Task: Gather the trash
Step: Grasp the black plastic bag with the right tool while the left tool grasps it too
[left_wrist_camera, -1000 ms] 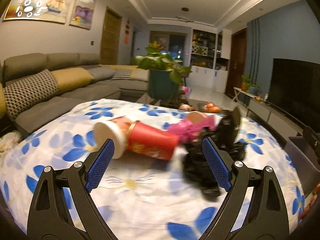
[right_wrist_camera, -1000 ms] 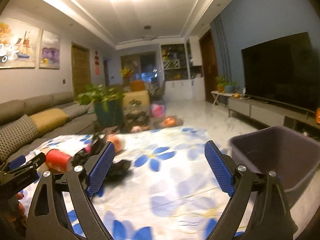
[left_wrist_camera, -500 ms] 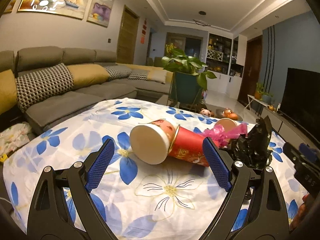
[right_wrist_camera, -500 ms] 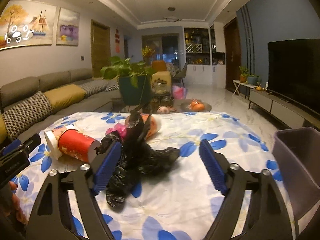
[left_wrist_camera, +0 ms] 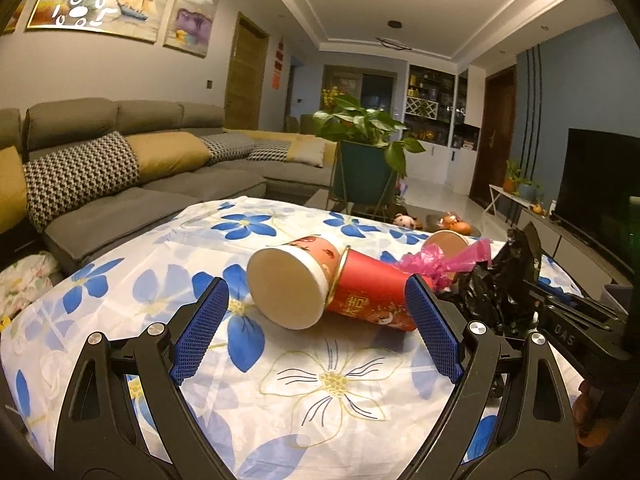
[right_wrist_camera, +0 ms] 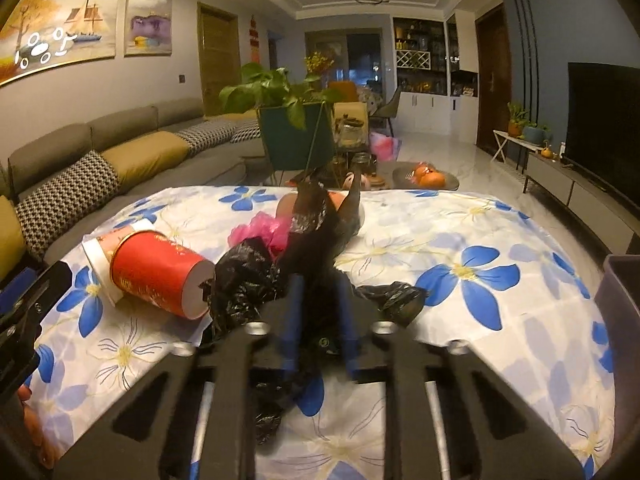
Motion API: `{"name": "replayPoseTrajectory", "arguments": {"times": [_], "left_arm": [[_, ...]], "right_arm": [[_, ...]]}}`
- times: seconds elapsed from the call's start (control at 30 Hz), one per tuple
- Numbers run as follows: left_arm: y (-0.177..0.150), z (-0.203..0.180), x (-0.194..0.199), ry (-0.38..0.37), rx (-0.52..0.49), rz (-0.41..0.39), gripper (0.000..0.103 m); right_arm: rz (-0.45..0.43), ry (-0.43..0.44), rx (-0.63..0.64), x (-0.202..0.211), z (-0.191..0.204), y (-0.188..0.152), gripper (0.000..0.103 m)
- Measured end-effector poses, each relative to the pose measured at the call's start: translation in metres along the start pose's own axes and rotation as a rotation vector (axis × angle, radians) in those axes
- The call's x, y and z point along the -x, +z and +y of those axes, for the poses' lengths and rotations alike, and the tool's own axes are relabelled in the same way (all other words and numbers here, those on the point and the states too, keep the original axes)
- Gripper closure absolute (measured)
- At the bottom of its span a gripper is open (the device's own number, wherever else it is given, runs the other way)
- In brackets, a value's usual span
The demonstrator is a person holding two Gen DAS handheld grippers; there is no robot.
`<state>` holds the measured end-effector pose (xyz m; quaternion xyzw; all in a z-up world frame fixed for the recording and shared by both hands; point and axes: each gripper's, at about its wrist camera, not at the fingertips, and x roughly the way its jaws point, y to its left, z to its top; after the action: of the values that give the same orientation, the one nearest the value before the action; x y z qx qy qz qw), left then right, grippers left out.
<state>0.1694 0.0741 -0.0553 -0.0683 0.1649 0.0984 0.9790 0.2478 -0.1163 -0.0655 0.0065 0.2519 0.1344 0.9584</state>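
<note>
Trash lies on a table with a blue-flowered cloth [left_wrist_camera: 328, 384]: two red paper cups on their sides, nested base to mouth [left_wrist_camera: 320, 288] [right_wrist_camera: 156, 272], a pink plastic scrap [left_wrist_camera: 440, 260] [right_wrist_camera: 260, 232], another cup behind it [left_wrist_camera: 446, 240], and a crumpled black plastic bag [left_wrist_camera: 496, 292] [right_wrist_camera: 304, 248]. My left gripper [left_wrist_camera: 316, 332] is open, its blue pads either side of the red cups just in front of them. My right gripper [right_wrist_camera: 318, 320] is shut on the black bag, and shows at the right of the left wrist view [left_wrist_camera: 576, 328].
A dark grey bin [right_wrist_camera: 620, 300] stands at the table's right edge. A grey sofa [left_wrist_camera: 120, 184] runs along the left. A potted plant [right_wrist_camera: 292, 120], a low table with oranges [right_wrist_camera: 428, 178] and a TV unit [right_wrist_camera: 592, 188] lie beyond.
My right gripper moved forward onto the black bag and closed on it. My left gripper edged closer to the red cups and stayed open.
</note>
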Motion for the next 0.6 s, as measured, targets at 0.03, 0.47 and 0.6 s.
{"name": "replayPoseTrajectory", "arguments": {"times": [0.03, 0.47, 0.6], "left_arm": [[0.0, -0.001, 0.0, -0.005, -0.006, 0.001, 0.015], [-0.002, -0.042, 0.007, -0.171, -0.04, 0.012, 0.015], [-0.007, -0.067, 0.004, -0.236, -0.082, 0.03, 0.015]], "right_arm": [[-0.006, 0.001, -0.003, 0.001, 0.0, 0.0, 0.098], [-0.145, -0.068, -0.051, 0.053, -0.027, -0.001, 0.102], [-0.168, -0.084, -0.076, 0.072, -0.04, -0.003, 0.102]]}}
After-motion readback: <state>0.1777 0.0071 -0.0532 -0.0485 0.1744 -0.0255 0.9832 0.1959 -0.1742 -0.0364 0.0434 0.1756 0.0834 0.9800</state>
